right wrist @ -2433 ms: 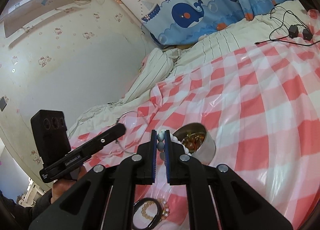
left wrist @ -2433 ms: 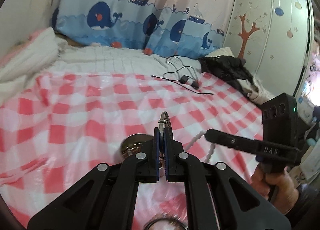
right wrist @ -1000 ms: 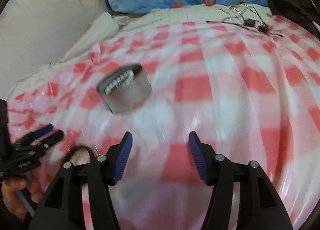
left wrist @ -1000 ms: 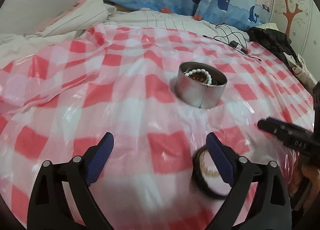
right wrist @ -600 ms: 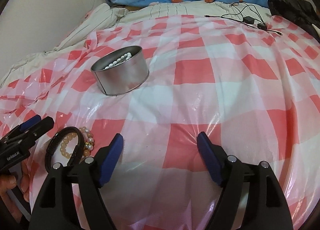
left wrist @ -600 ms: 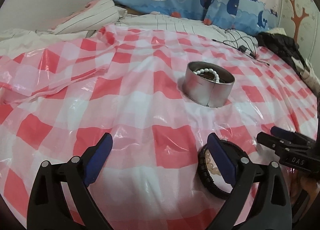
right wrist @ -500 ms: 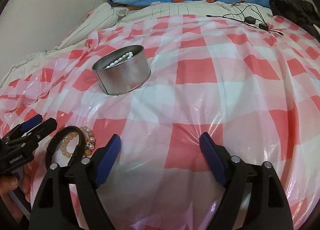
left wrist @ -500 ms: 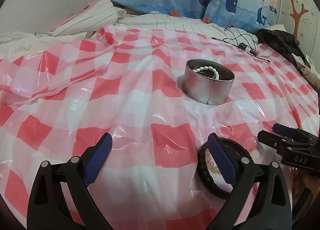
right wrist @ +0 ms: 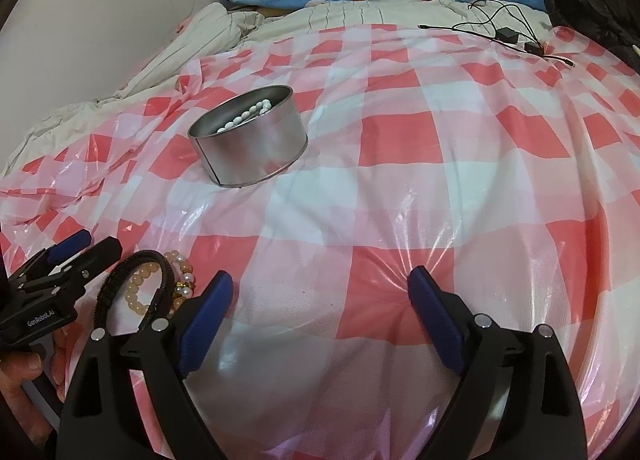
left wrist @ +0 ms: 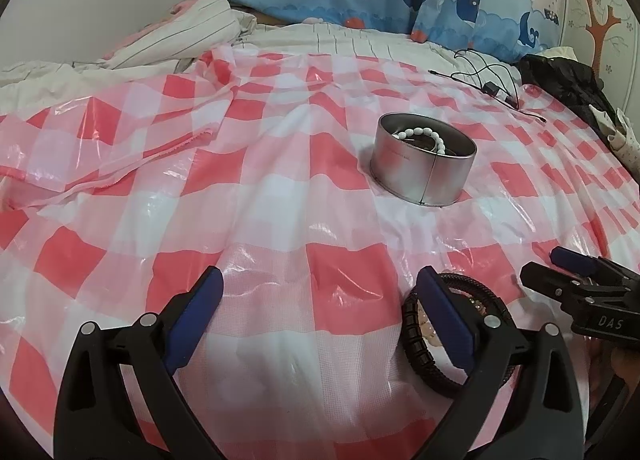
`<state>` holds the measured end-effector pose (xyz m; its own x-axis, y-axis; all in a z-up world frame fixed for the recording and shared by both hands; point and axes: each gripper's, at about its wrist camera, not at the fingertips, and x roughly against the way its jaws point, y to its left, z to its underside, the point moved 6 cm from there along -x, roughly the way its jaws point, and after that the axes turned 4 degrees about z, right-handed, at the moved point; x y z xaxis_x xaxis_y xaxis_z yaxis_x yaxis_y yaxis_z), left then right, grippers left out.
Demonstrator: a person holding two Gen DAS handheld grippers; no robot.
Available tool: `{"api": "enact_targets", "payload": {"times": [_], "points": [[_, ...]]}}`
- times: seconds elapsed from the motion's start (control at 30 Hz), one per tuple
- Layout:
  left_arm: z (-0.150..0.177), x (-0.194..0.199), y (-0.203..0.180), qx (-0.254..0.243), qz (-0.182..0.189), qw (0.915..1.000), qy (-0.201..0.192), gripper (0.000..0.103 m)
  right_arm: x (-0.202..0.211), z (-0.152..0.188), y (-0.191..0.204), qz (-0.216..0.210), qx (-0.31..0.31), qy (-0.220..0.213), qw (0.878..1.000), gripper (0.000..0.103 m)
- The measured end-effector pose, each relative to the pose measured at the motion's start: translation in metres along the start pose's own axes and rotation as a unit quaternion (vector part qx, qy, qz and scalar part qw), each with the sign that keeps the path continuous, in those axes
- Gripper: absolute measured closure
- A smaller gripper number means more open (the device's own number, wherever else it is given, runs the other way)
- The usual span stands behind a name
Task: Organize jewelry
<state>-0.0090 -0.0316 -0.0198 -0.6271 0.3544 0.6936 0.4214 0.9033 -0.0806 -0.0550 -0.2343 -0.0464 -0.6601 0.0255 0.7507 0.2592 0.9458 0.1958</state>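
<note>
Both claws are spread wide and hold nothing: the left claw [left wrist: 318, 300] and the right claw [right wrist: 320, 300] sit low over the bed's shiny pink-and-white checked plastic sheet [right wrist: 400, 148]. Between them lie three loose pieces in a small pile: one black braided bracelet [right wrist: 110, 288], one peach bead bracelet [right wrist: 134, 292] and one pearl bracelet [right wrist: 185, 274], likely waiting to be picked up. Farther off stands one round silver metal tin [right wrist: 248, 144] with one white bead bracelet [left wrist: 420, 137] already inside.

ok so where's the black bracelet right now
The black bracelet lies on the checked sheet by the left gripper's right finger, ringing beaded bracelets, nearer than the tin.
</note>
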Motion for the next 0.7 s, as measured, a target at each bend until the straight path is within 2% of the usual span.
{"api": "enact_targets", "payload": {"times": [0.7], "points": [[0.0008, -0.0023, -0.0031, -0.004, -0.005, 1.0000, 0.003, 0.009, 0.0004, -0.0001, -0.0004, -0.003, -0.002, -0.001, 1.000, 0.016]]}}
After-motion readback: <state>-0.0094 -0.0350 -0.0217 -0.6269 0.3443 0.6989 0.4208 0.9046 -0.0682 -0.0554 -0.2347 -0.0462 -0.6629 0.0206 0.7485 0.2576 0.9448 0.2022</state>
